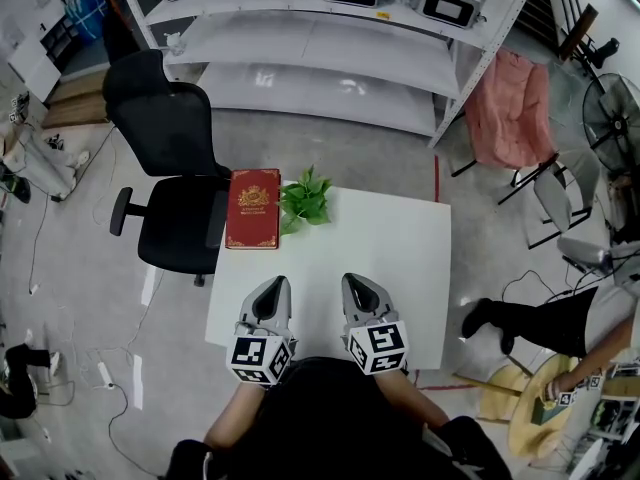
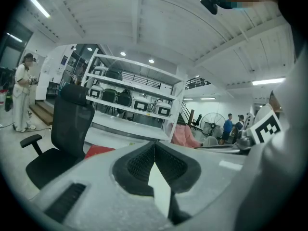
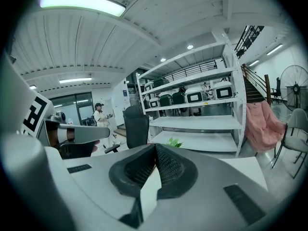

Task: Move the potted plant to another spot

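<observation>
The potted plant [image 1: 305, 198], small with green leaves, stands near the far edge of the white table [image 1: 400, 258], just right of a red book [image 1: 253, 208]. In the right gripper view the plant [image 3: 174, 142] peeks over the jaws, well ahead. My left gripper [image 1: 274, 288] and right gripper [image 1: 356, 284] rest side by side at the table's near edge, well short of the plant. Both are shut with nothing between the jaws. In the left gripper view only the red book [image 2: 98, 151] shows past the shut left gripper [image 2: 154, 148].
A black office chair [image 1: 170, 158] stands against the table's left side. White shelving [image 1: 330, 58] runs behind the table. A pink cloth [image 1: 510, 108] hangs over a chair at the right, near a fan [image 1: 612, 118]. A person's leg [image 1: 540, 323] is at the right.
</observation>
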`<action>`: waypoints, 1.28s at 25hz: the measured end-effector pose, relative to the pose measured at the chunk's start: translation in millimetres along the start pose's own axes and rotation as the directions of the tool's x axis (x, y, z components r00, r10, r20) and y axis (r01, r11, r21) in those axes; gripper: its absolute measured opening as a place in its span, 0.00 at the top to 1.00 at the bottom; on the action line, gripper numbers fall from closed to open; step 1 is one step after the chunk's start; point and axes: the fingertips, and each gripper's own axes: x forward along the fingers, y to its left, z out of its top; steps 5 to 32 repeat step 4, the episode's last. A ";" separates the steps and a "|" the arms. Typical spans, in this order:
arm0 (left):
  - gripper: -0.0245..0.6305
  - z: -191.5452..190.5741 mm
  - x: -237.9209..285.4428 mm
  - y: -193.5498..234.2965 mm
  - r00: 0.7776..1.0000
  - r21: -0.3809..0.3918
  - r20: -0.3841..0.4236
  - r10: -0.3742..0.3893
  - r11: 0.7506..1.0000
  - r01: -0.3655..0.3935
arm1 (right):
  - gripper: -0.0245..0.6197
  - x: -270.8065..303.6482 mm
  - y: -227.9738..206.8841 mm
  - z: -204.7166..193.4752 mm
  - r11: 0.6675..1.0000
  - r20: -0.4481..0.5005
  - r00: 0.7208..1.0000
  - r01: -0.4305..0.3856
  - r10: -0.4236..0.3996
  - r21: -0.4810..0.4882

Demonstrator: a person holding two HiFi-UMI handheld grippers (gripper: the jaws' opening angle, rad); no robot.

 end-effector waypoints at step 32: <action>0.94 -0.5 -0.3 -1.9 1.000 -0.001 -0.001 -0.003 1.000 0.003 | 0.95 -2.1 -0.3 -2.2 1.000 -0.005 1.000 0.001 -0.001 0.001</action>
